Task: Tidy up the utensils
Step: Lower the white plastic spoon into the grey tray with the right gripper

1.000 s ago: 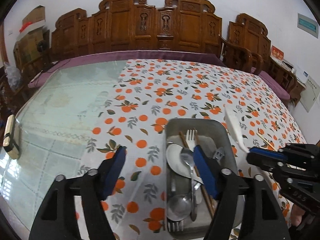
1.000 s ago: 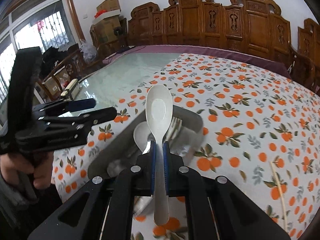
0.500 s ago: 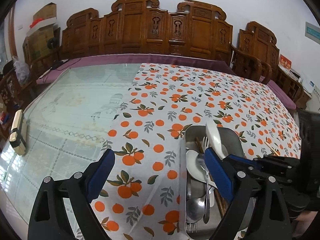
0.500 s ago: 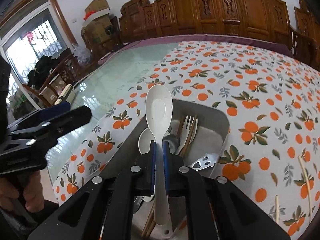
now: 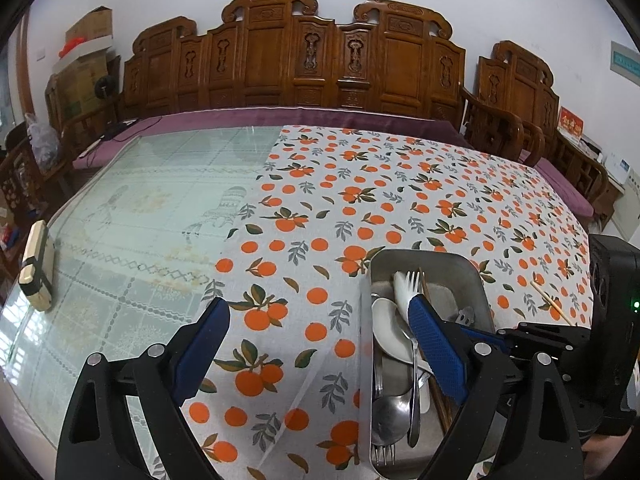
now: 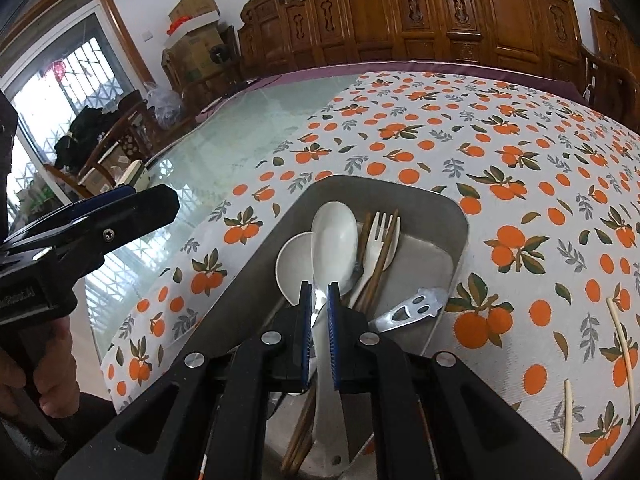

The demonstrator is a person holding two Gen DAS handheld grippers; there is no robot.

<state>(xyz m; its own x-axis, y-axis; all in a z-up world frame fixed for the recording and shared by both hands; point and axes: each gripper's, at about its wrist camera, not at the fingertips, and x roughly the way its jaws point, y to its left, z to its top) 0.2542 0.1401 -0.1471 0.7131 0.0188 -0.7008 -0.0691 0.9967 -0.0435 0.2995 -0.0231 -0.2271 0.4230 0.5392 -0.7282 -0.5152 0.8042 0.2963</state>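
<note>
A metal tray (image 6: 452, 216) (image 5: 466, 264) sits on the orange-print tablecloth and holds spoons, forks and brown chopsticks. My right gripper (image 6: 319, 294) is shut on a white ceramic spoon (image 6: 334, 236), its bowl low inside the tray over a second white spoon (image 6: 294, 264). A pale fork (image 6: 378, 240) and a metal opener (image 6: 416, 306) lie beside it. My left gripper (image 5: 316, 320) is open and empty, its right finger over the tray's left part.
Pale chopsticks (image 6: 622, 332) lie loose on the cloth right of the tray; one shows in the left view (image 5: 550, 300). A strapped block (image 5: 36, 268) sits at the glass table's left edge. Carved wooden chairs (image 5: 336, 56) line the far side.
My right gripper has carried the white spoon left and down, from above the cloth into the tray. The left gripper shifted slightly left and stayed open.
</note>
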